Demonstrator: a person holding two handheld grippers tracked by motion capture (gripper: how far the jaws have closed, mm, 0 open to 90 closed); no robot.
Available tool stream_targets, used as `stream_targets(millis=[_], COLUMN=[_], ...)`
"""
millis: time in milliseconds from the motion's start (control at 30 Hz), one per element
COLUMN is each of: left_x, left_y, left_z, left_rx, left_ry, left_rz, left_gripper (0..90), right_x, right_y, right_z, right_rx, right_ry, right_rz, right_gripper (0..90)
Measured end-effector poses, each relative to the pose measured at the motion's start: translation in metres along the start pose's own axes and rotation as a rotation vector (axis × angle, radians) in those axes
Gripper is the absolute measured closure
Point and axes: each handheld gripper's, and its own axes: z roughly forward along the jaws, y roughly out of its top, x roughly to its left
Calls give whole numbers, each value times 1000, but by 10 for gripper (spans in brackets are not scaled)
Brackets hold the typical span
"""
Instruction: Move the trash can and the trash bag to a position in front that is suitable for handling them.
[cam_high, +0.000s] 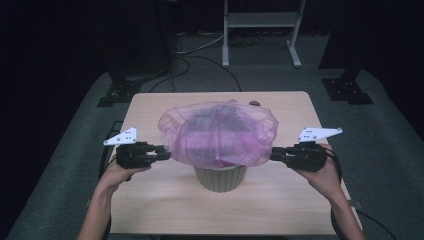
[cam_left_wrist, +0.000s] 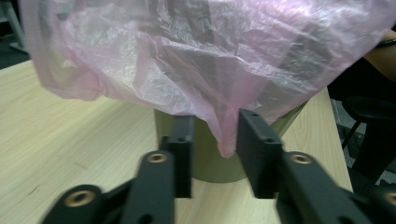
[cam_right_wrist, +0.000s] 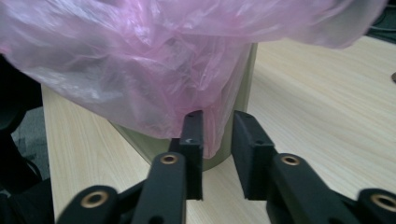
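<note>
A thin pink plastic bag (cam_high: 217, 132) billows over a small olive-green bin (cam_high: 220, 177) in the middle of the wooden table (cam_high: 150, 205). My left gripper (cam_high: 167, 151) is level at the bag's left edge. In the left gripper view, a hanging fold of the bag (cam_left_wrist: 187, 56) sits between its parted jaws in front of the bin (cam_left_wrist: 205, 154), with a gap on either side. My right gripper (cam_high: 272, 153) is at the bag's right edge. There the bag (cam_right_wrist: 163, 60) droops beside one jaw, and the bin (cam_right_wrist: 240, 93) stands behind. Neither pair of pads presses the plastic.
A small dark object (cam_high: 255, 103) lies on the table's far edge. Beyond the table stand a white frame (cam_high: 260, 20) and two dark stand bases (cam_high: 120, 90) (cam_high: 347, 90), with cables on the grey floor. A person's forearms enter from below.
</note>
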Motion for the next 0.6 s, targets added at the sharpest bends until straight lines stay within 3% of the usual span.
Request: stream_targets(millis=[300,467,600], left_x=[-9,-12,-10], left_y=[13,21,24], left_z=[-19,-23,-33], left_rx=[-15,-19,-35], left_ry=[16,44,64], left_rz=[25,45,38], left_gripper=[575,519,484], right_x=[8,19,32], right_y=[4,12,21], right_z=[-33,-38,-33], right_rx=[-72,-105,-97], right_ry=[6,33,42], right_rz=[-18,-54,-103], right_gripper=[616,588,564])
